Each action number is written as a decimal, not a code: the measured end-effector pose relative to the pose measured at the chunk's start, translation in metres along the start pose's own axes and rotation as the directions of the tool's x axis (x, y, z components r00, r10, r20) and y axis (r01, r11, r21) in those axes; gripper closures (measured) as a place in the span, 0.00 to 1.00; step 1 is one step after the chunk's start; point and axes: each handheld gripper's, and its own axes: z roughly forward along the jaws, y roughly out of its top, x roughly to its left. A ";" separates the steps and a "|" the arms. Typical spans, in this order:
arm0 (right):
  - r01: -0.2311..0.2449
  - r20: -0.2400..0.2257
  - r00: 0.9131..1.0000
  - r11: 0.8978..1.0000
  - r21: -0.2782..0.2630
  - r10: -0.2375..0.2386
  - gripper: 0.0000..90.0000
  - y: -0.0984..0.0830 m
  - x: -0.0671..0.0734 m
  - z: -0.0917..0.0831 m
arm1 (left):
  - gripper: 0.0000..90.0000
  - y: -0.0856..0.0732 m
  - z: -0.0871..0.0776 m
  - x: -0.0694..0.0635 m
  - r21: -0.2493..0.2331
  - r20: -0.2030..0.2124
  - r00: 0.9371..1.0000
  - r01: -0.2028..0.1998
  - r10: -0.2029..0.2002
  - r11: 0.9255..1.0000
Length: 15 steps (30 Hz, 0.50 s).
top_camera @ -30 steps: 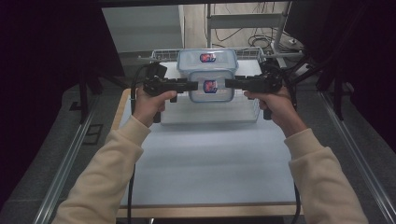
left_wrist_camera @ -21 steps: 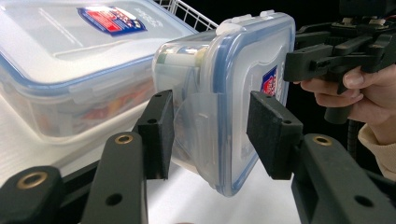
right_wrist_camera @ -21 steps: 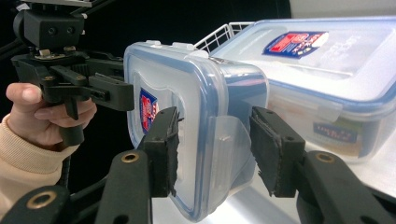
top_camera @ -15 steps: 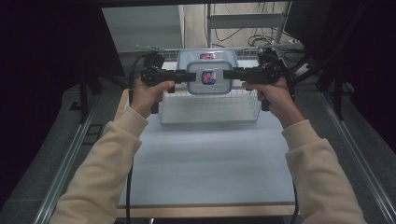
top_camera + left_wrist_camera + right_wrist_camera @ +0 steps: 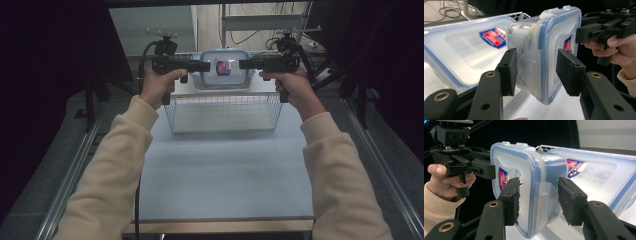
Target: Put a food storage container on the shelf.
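The small lidded box hangs between both hand-held grippers, left hand-held gripper and right hand-held gripper clamped on opposite ends.

Cream knit sleeves cover both forearms. Each black gripper carries brass-ringed screw holes behind its matte rectangular pads, with a black cable trailing rearward.
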 end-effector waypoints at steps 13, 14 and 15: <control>-0.031 -0.006 1.000 0.999 0.016 0.031 0.58 0.030 -0.030 0.022 | 0.59 0.024 0.014 0.035 0.012 0.005 0.999 0.044 -0.044 0.999; -0.035 -0.008 0.999 0.999 0.020 0.035 0.58 0.030 -0.033 0.024 | 0.59 0.024 0.015 0.037 0.017 0.004 0.999 0.050 -0.050 0.999; -0.041 -0.005 0.999 0.999 0.024 0.041 0.58 0.030 -0.035 0.026 | 0.59 0.024 0.017 0.040 0.022 0.002 0.999 0.052 -0.052 0.998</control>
